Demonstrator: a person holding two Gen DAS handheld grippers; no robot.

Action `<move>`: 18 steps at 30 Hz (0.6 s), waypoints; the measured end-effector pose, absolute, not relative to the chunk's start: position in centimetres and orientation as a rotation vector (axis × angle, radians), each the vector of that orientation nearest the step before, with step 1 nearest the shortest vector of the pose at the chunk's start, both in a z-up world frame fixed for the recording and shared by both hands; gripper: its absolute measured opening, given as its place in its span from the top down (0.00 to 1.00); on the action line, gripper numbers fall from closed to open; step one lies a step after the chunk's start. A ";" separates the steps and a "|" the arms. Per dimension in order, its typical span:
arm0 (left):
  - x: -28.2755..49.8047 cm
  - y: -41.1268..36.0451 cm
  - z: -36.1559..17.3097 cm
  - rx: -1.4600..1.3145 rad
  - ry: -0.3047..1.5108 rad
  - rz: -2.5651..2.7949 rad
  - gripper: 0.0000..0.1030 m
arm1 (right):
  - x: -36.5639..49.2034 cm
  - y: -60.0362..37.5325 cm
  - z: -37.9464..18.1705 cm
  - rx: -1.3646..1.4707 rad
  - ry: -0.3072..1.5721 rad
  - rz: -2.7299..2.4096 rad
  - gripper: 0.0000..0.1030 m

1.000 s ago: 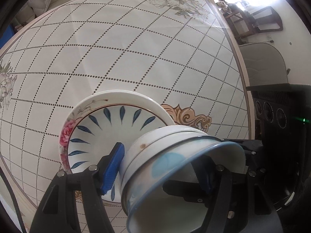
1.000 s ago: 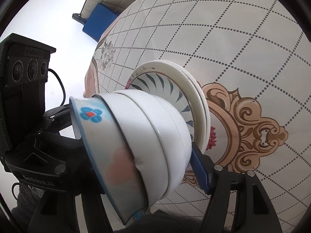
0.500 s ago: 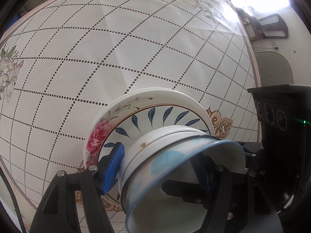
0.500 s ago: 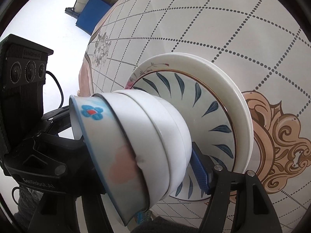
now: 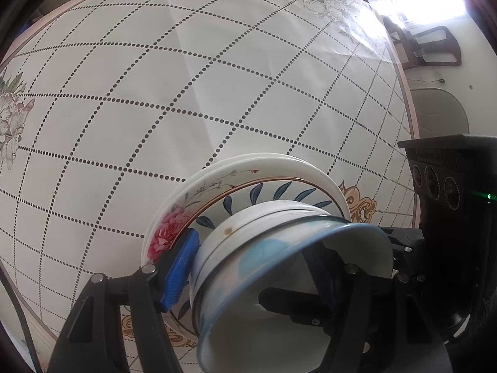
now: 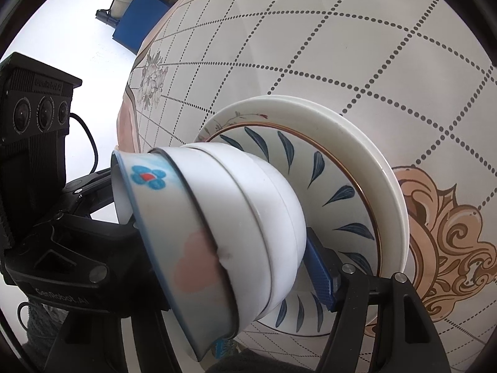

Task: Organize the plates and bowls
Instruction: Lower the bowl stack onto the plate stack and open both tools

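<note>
Tight at the near edge, open cloth beyond.

My jaws are full: bowls (image 5: 279, 267) fill the gap w/ the left gripper (image 5: 254, 270), and the right gripper (image 6: 223, 267) is jammed w/ the same stack. Plates (image 5: 217, 183) sit right under and ahead of them, so no way through low there. The other rig's black body blocks each inner side. Tablecloth (image 5: 155, 93) past the plates is bare; chair (image 5: 435, 46) stands off the far edge.

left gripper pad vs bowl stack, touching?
Touching. In the left wrist view, the left gripper's blue pad presses flat against the white side of the bowl stack, with no gap showing between them.
</note>
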State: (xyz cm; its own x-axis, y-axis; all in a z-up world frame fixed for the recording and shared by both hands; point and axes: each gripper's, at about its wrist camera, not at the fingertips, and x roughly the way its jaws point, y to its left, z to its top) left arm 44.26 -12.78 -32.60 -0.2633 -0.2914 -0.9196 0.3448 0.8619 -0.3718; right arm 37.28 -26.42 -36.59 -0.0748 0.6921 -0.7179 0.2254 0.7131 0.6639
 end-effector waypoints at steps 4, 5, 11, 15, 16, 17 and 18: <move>44.2 -12.5 -32.6 0.024 1.729 -0.606 0.37 | 37.5 -26.6 -36.5 0.739 1.650 0.447 0.32; 44.2 -12.4 -32.5 0.022 1.726 -0.604 0.37 | 37.5 -26.5 -36.5 0.735 1.653 0.445 0.32; 44.1 -12.0 -32.1 0.023 1.724 -0.566 0.37 | 38.1 -25.6 -36.4 0.707 1.681 0.426 0.32; 44.0 -11.2 -31.6 0.065 1.703 -0.490 0.37 | 38.4 -25.1 -35.9 0.655 1.691 0.406 0.26; 43.9 -11.0 -31.5 0.067 1.697 -0.474 0.37 | 38.4 -25.2 -35.7 0.636 1.692 0.395 0.26; 43.8 -10.7 -31.3 0.068 1.688 -0.461 0.37 | 38.4 -25.2 -35.5 0.621 1.687 0.389 0.26; 43.7 -10.5 -31.1 0.072 1.676 -0.444 0.37 | 38.3 -25.3 -35.2 0.605 1.683 0.380 0.25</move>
